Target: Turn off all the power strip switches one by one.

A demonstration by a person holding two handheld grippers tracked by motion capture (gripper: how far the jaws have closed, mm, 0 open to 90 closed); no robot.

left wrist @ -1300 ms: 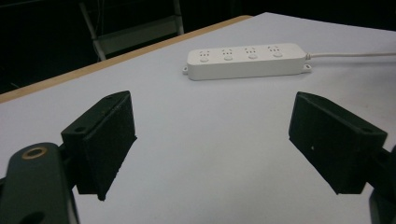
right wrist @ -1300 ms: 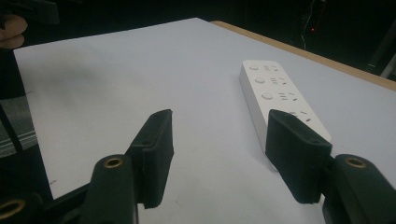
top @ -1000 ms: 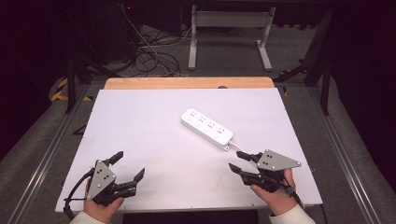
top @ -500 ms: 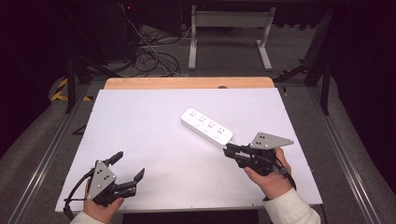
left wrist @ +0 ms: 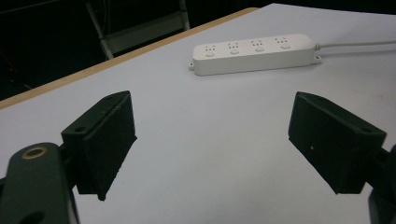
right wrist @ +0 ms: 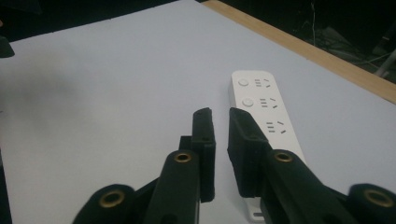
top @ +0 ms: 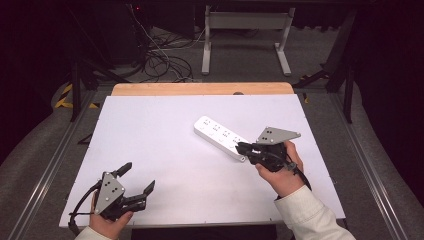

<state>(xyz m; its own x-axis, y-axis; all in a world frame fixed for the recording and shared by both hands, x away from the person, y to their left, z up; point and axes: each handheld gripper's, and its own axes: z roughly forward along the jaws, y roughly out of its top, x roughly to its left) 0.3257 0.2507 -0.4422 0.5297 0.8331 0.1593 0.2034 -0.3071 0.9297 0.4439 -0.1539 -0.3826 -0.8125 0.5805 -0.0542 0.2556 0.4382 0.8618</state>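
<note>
Over on the left, the left gripper sits low at the near edge of the white tabletop, fingers spread wide with nothing but bare surface between them. Moving right, the white power strip lies flat and diagonal around the middle-right of the tabletop, sockets facing up. The right gripper is right at the strip's near end, its fingers having just been closing, now nearly pressed together with only a thin gap and nothing pinched between them.
</note>
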